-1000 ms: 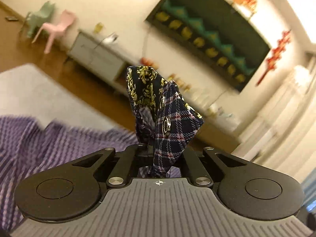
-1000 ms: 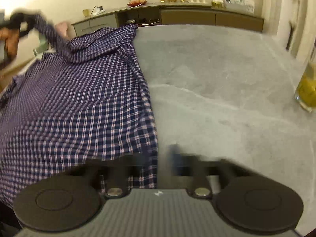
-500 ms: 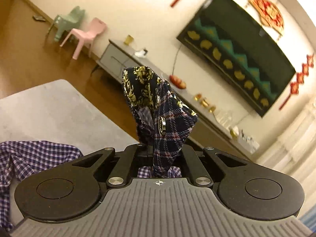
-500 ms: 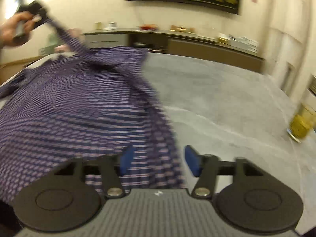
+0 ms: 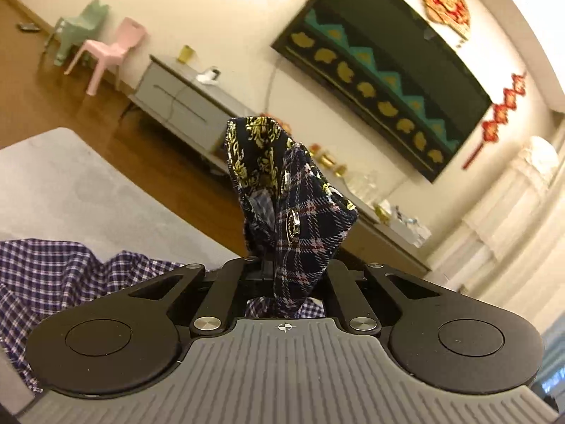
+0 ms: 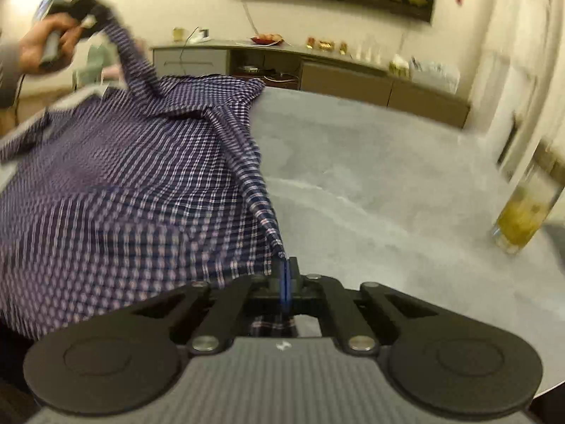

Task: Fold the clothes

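Observation:
A purple checked shirt [image 6: 141, 190] lies spread over the left part of a grey table [image 6: 370, 183]. My left gripper [image 5: 279, 268] is shut on the shirt's cuff [image 5: 293, 205], which has a gold-patterned lining and sticks up between the fingers. In the right wrist view the left gripper [image 6: 84, 3] holds that sleeve raised at the far left. My right gripper [image 6: 286, 275] is shut on the shirt's near hem corner, lifted a little off the table. More shirt cloth [image 5: 53, 275] shows low in the left wrist view.
A glass bottle of yellow contents [image 6: 526, 212] stands on the table at the right edge. A long sideboard [image 6: 317, 70] with small items runs along the far wall. Two small chairs [image 5: 106, 46] stand on the wooden floor.
My right gripper has closed on the shirt's hem corner and lifted it. My left gripper has stayed shut on the cuff and raised the sleeve higher.

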The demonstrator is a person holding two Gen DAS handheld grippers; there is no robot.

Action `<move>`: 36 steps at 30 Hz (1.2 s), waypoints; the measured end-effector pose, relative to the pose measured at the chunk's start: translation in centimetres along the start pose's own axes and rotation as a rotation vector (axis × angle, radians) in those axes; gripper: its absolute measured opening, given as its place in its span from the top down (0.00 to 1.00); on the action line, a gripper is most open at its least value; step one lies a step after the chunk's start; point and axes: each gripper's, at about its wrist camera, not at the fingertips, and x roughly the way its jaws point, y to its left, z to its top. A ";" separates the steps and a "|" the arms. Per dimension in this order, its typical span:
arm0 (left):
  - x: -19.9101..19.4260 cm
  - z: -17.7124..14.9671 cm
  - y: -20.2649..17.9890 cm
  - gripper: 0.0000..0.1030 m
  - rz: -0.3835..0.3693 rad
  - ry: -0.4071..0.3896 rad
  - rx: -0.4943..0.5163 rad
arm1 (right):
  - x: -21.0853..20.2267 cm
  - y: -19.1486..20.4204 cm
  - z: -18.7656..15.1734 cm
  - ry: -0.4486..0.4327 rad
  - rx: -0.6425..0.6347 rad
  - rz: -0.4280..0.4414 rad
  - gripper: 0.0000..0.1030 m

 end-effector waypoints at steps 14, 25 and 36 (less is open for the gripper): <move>-1.5 3.4 -2.3 1.00 0.032 -0.100 0.059 | 0.2 11.0 -1.1 0.078 -0.461 0.186 0.99; 0.6 1.8 -3.0 1.00 0.021 -0.040 0.096 | -1.0 -2.2 3.1 0.031 0.204 0.559 0.69; -1.6 -6.9 -3.3 1.00 -0.095 0.247 0.181 | -2.1 1.5 -1.7 0.263 -0.115 0.429 0.70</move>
